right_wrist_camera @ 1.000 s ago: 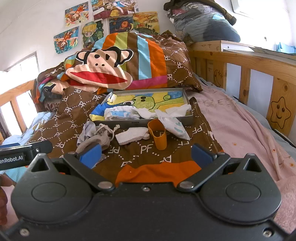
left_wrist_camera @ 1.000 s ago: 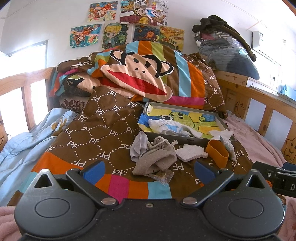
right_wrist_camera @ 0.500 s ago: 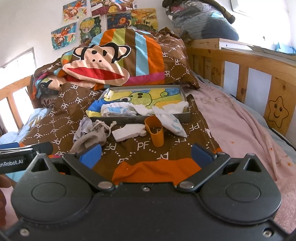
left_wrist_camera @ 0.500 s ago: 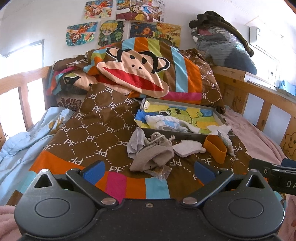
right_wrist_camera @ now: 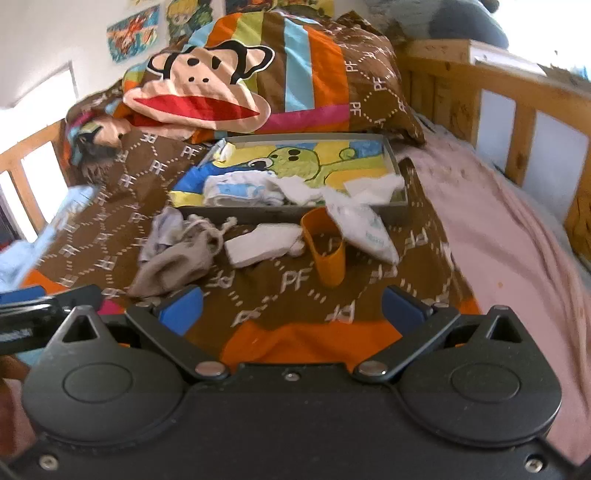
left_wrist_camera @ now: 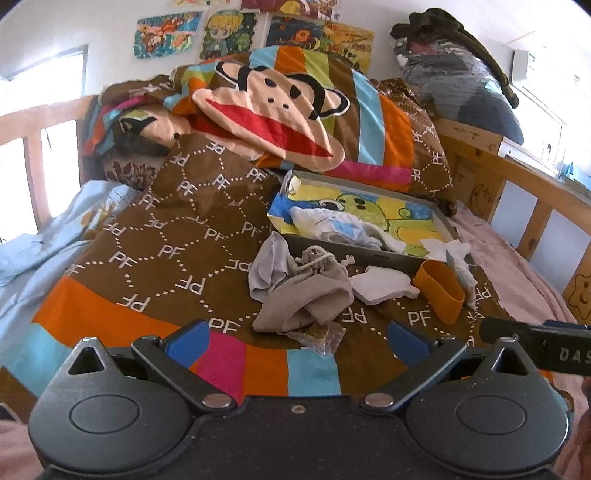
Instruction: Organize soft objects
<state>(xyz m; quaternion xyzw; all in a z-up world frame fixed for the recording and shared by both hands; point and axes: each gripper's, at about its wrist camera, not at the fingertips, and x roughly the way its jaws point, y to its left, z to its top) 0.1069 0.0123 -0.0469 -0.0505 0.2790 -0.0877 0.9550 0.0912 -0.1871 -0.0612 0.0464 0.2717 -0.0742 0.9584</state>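
White wall (left_wrist_camera: 110, 26) with cartoon posters (left_wrist_camera: 164, 34); wooden bed rail (left_wrist_camera: 524, 177) right; bright window (left_wrist_camera: 40, 85) left.

Both wrist views set low over the bed (left_wrist_camera: 155, 254), facing its head end. Left view slightly further left; right view seemingly nearer, somewhat blurred. Shared: gray tray (left_wrist_camera: 373, 254) (right_wrist_camera: 291, 213), orange cup (left_wrist_camera: 439, 291) (right_wrist_camera: 327, 254), monkey-print bedding (left_wrist_camera: 273, 122) (right_wrist_camera: 199, 96).

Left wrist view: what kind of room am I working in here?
Most likely a child's bedroom. The work surface is a bed with a monkey-face duvet, a wooden bed rail carved with a star runs along the side, and cartoon drawings are stuck on the wall.
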